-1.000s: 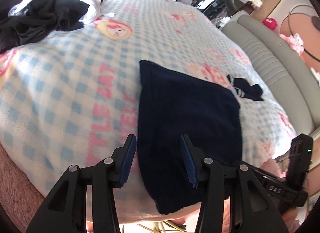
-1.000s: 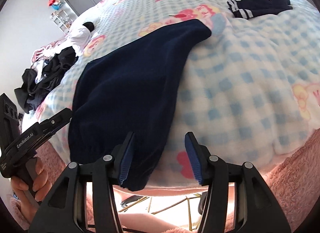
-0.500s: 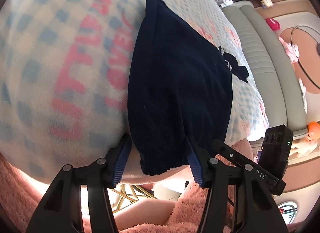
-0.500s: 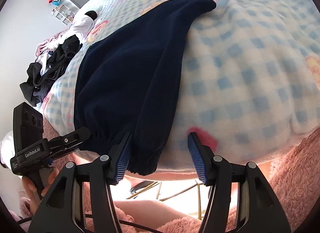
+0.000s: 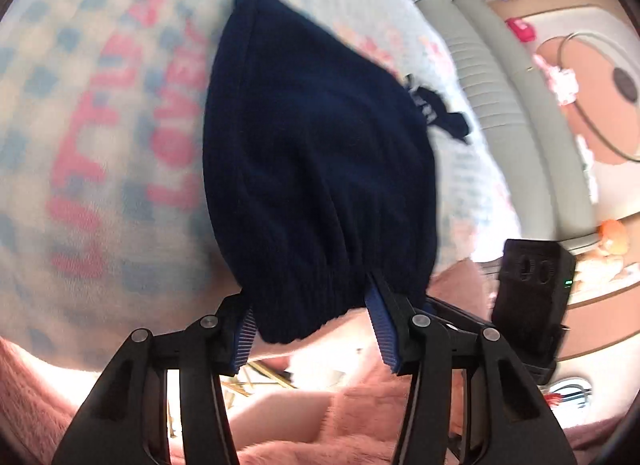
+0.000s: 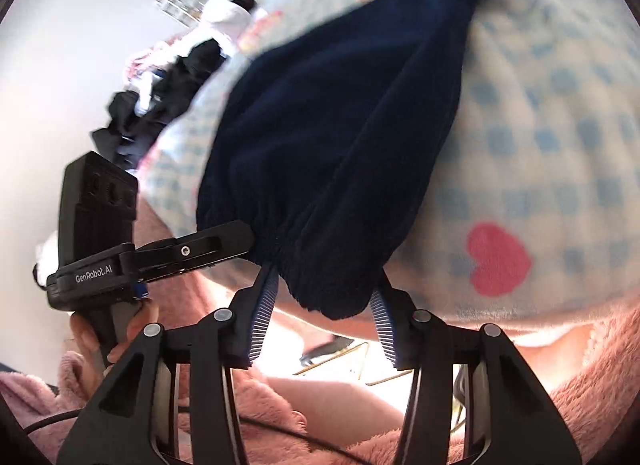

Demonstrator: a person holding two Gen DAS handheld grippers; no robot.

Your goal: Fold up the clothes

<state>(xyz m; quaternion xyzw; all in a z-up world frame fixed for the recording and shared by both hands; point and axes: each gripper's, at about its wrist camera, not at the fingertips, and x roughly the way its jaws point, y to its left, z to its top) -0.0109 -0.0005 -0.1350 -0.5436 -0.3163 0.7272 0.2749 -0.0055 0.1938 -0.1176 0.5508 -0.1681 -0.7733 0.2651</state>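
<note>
A navy blue garment [image 5: 312, 153] lies flat on the checked blanket [image 5: 100, 145], its gathered hem hanging over the near edge of the bed. My left gripper [image 5: 312, 325] straddles the left part of that hem; its jaws are closing with the bunched fabric between the blue pads. My right gripper [image 6: 320, 317] straddles the right corner of the same hem [image 6: 332, 289], its jaws also closing around the cloth. In the right wrist view the left gripper [image 6: 160, 253] reaches in beside the garment [image 6: 332, 137]. A firm pinch does not show on either side.
A small dark striped piece [image 5: 436, 113] lies beyond the garment. A heap of black and white clothes [image 6: 160, 97] sits at the far left of the bed. A grey padded headboard [image 5: 520, 125] runs along the right. Fluffy pink sleeves [image 5: 360, 425] fill the foreground.
Both grippers sank and tilted down from above the garment to its hem at the bed's edge. The hem, first lying ahead of the pads, now sits between them on both sides.
</note>
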